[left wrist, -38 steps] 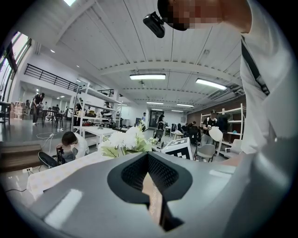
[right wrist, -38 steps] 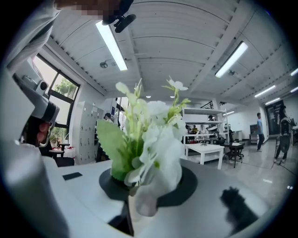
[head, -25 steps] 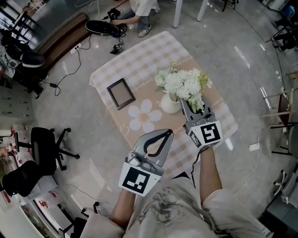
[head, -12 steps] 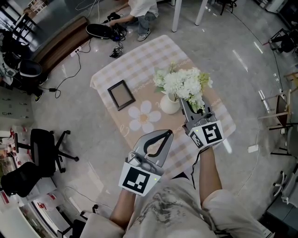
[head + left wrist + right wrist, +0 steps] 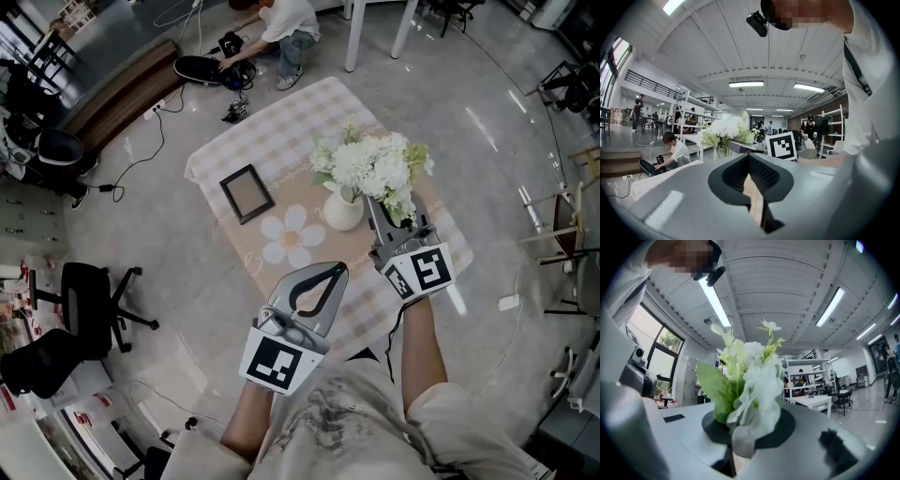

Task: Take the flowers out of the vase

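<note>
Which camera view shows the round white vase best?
The head view: the round white vase stands clear on the checked table. Both gripper views show only the white flowers, not the vase.

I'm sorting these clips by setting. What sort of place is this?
Probably a large open workshop or lab hall, not a home: metal shelving racks stand in the background, long strip lights hang from a high ribbed ceiling, and an office chair sits on the bare polished floor.
</note>
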The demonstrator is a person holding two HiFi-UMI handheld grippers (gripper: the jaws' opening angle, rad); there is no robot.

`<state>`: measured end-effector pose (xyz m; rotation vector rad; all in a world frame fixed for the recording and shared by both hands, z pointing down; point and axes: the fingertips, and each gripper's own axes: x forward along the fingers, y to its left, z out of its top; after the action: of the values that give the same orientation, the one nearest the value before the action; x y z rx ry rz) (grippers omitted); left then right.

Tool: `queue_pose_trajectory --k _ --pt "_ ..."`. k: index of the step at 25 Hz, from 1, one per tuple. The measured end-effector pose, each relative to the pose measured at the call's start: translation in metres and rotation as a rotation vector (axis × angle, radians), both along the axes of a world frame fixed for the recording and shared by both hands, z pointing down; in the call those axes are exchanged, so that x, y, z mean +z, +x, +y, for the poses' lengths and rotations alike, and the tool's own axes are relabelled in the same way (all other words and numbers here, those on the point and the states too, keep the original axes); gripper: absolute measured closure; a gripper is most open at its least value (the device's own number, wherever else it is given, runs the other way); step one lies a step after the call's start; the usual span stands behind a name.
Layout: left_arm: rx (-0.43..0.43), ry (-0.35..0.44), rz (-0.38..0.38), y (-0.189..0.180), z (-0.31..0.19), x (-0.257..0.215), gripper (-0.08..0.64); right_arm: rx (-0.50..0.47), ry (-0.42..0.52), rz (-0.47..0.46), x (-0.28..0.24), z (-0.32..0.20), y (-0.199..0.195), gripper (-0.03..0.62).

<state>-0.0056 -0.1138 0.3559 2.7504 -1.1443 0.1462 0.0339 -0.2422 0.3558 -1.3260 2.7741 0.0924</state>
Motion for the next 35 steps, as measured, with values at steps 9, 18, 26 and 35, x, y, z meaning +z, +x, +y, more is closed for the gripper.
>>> queue_pose_trajectory --k 9,18,26,35 --pt "0.004 0.022 0.008 -0.004 0.010 -0.008 0.551 0.006 0.050 -0.006 -0.025 0.013 -0.002 0.520" --pt "0.011 0.042 0.015 -0.005 0.022 -0.017 0.551 0.011 0.093 -0.012 -0.047 0.028 -0.001 0.522" --pt "0.012 0.066 0.018 -0.006 0.032 -0.026 0.552 0.017 0.138 -0.021 -0.068 0.042 0.002 0.522" --pt "0.012 0.085 0.015 -0.005 0.043 -0.032 0.551 0.017 0.174 -0.031 -0.085 0.058 0.005 0.522"
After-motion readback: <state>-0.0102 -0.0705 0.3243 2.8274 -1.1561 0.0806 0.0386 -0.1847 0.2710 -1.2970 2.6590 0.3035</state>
